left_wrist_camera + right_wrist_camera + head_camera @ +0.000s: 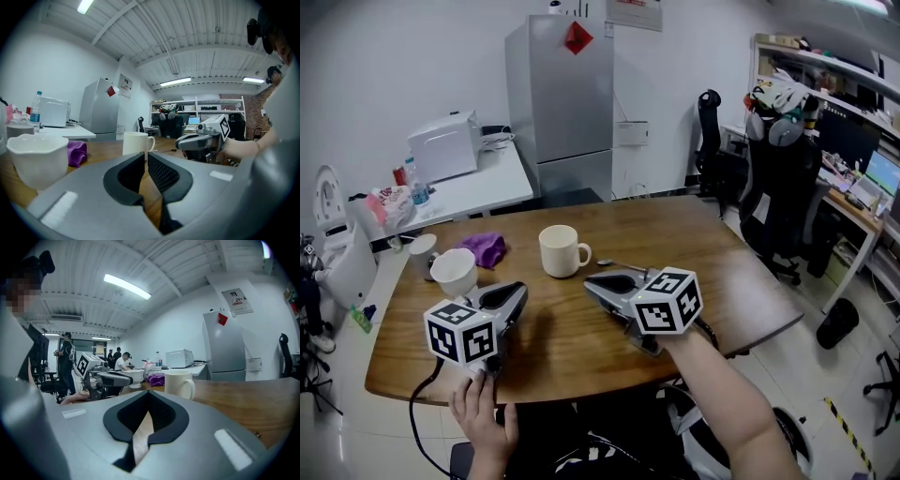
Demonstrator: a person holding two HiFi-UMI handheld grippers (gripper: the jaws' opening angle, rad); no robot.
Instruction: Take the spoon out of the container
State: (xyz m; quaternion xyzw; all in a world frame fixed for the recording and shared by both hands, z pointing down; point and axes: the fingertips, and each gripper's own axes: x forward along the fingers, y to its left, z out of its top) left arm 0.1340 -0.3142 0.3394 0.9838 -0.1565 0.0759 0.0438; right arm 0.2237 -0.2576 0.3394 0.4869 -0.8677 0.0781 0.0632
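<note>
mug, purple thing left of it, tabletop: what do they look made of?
Mug: probably glazed ceramic; white, smooth, with a thick wall and handle.
Purple cloth: soft matte fabric, crumpled into folds.
Table: wood or wood-look laminate, satin finish; brown grain streaks show, but the look doesn't settle which.

A purple cloth lies on the wooden table, a grey fridge stands behind it, and a white microwave sits on a white side table
</note>
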